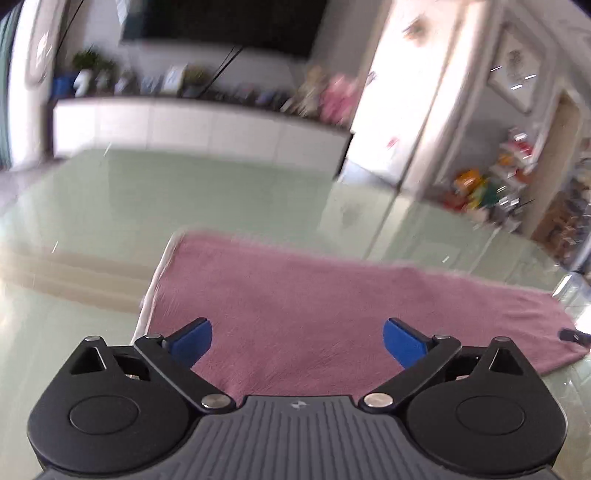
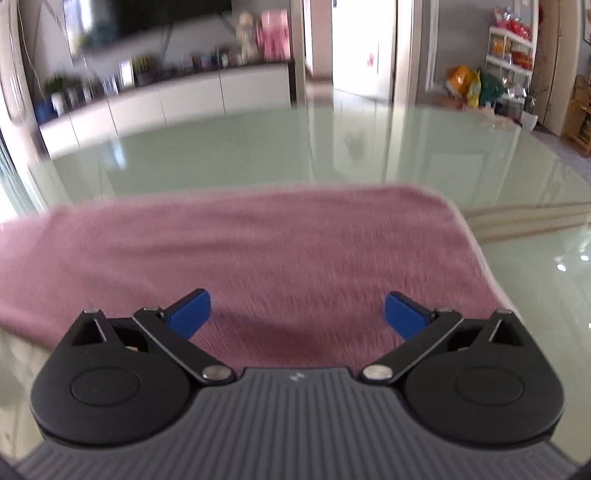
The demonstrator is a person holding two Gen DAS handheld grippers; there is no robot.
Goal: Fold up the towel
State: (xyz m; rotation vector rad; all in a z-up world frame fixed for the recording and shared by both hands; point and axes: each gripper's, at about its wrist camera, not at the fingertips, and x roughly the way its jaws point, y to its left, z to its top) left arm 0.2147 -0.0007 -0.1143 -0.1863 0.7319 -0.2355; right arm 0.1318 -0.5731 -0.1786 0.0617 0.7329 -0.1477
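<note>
The glossy pale-green table (image 2: 258, 147) runs on well past the towel on its far side, bare and reflective out to the rim, and there is open surface to my left of the towel's left end and to my right of its right end. Beyond the far rim stands a long white cabinet (image 1: 192, 125) with small items along its top, under a dark screen (image 1: 225, 26).

My left gripper (image 1: 297, 345) is spread wide, its blue fingertips (image 1: 194, 341) far apart with nothing between them; they hang over the towel near its left end, and I cannot tell whether they touch the cloth. My right gripper (image 2: 297, 315) is also spread wide and holds nothing, poised over the near part of the towel toward its right end; a dark shadow lies on the cloth between its blue fingertips (image 2: 404, 317).

The pink towel (image 1: 332, 306) lies spread flat on the table in a long strip, fuzzy in texture. A pale border shows along its left short edge and likewise along the right short edge (image 2: 484, 258). Both views are blurred by motion.
</note>
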